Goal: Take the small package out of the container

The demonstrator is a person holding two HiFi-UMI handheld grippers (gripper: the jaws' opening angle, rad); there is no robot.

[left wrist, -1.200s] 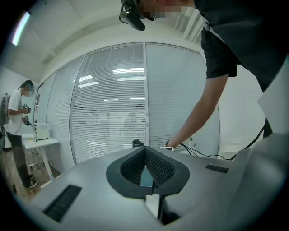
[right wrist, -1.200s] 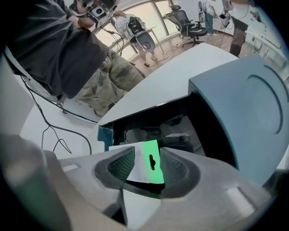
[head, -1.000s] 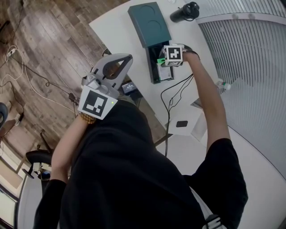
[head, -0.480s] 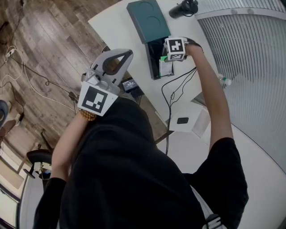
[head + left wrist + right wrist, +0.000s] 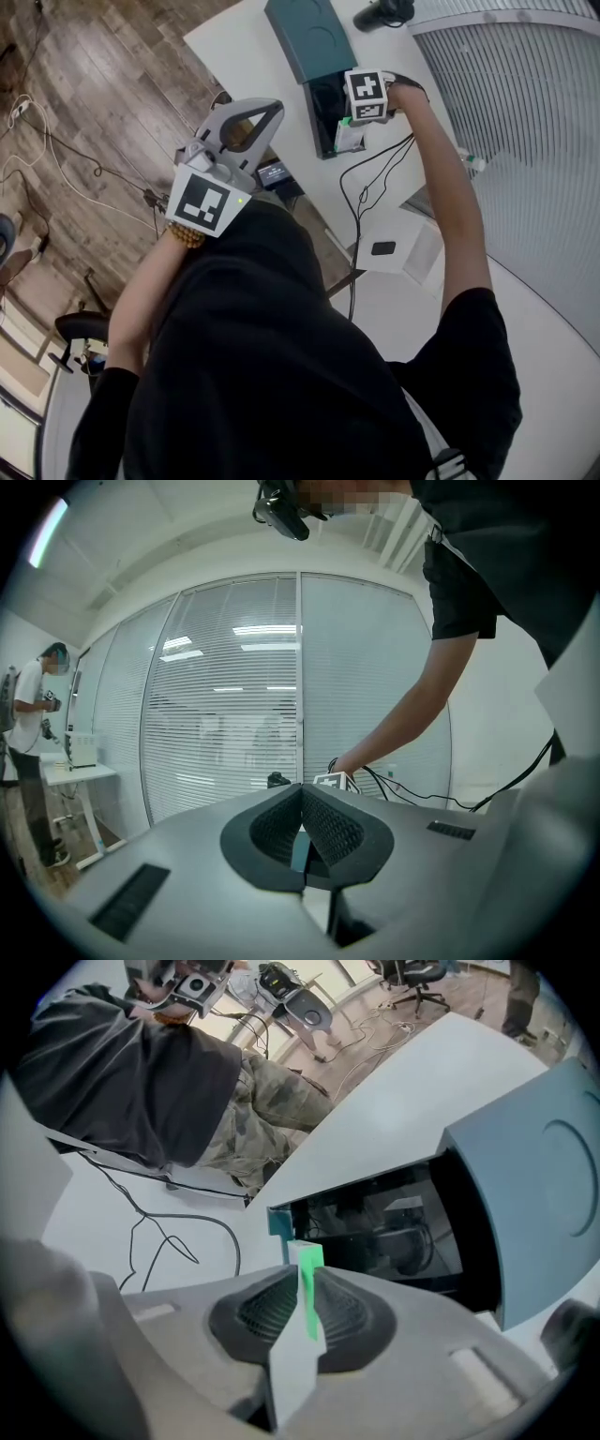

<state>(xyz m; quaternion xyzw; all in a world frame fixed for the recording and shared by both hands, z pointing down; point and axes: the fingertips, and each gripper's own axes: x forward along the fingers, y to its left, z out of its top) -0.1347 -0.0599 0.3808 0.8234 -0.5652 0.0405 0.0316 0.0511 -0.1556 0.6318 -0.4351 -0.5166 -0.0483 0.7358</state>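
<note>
A dark teal container (image 5: 323, 112) lies on the white table (image 5: 253, 56), its lid (image 5: 305, 37) slid back so the near end is open. My right gripper (image 5: 352, 129) is at that open end. Its jaws are closing, and the pads press on a thin white and green small package (image 5: 305, 1288) that stands edge-on between them, just in front of the container's dark inside (image 5: 394, 1232). The left gripper (image 5: 267, 112) is held up off the table at the left, shut and empty (image 5: 301, 799).
A black cable (image 5: 366, 187) runs across the table toward me. A white box carrying a small black object (image 5: 382, 248) lies nearer. A black cylinder (image 5: 380, 11) rests beyond the lid. The table edge drops to wooden floor (image 5: 94, 94) at the left.
The right gripper stays at the container's open end with the green and white package at its tips. The whole head view has shifted slightly. The left gripper holds its raised pose.
</note>
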